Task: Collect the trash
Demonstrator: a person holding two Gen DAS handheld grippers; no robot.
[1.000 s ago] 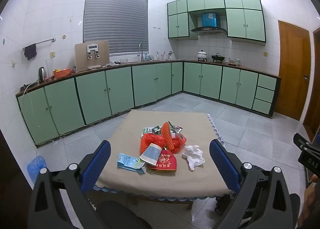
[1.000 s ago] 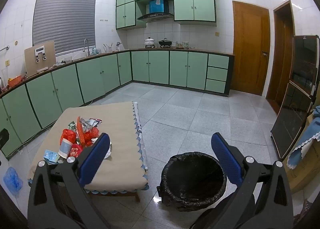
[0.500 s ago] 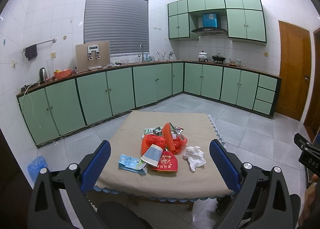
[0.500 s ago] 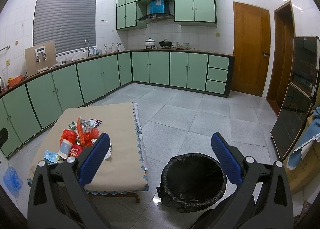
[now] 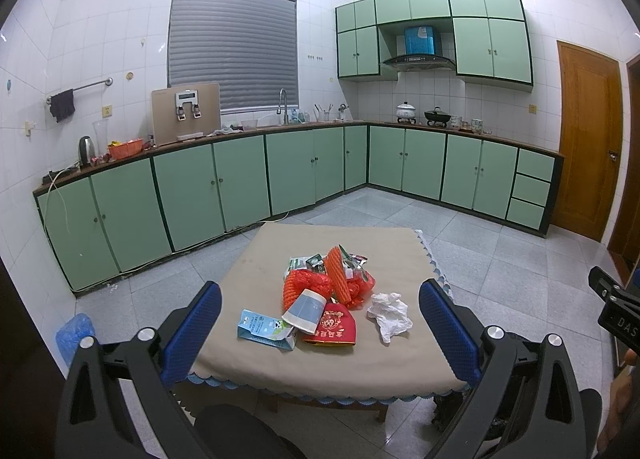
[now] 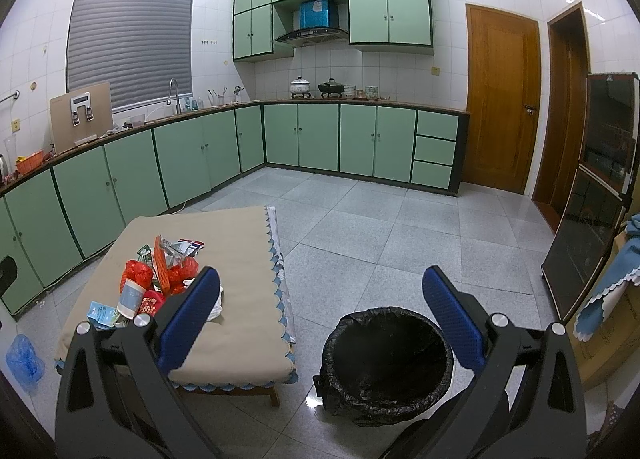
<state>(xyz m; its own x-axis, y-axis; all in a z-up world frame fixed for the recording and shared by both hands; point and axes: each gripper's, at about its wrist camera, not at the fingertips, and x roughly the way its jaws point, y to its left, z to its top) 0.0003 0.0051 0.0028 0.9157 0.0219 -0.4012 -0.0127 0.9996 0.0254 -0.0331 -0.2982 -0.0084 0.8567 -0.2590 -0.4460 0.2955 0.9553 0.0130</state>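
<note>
A pile of trash lies on the low table (image 5: pixel 280 255) with a beige cloth: a blue milk carton (image 5: pixel 266 329), a paper cup (image 5: pixel 305 311), a red packet (image 5: pixel 332 327), orange foam netting (image 5: pixel 336 277), wrappers and a crumpled white tissue (image 5: pixel 389 314). My left gripper (image 5: pixel 320 333) hovers open in front of the table's near edge, nothing between its fingers. In the right wrist view the same pile (image 6: pixel 156 279) sits left of the blue pad (image 6: pixel 188 311). My right gripper (image 6: pixel 320 315) is open and empty above a black-lined trash bin (image 6: pixel 386 359) on the floor right of the table.
Green cabinets (image 5: pixel 192 191) run along the back and left walls. A blue plastic bag (image 5: pixel 74 337) lies on the floor left of the table. A dark glass cabinet (image 6: pixel 592 219) and wooden doors (image 6: pixel 502 103) stand at the right. Tiled floor (image 6: pixel 380 227) stretches beyond the table.
Both views have barely shifted; the left view has crept very slightly. Both grippers stay open and empty, and the trash has not moved.
</note>
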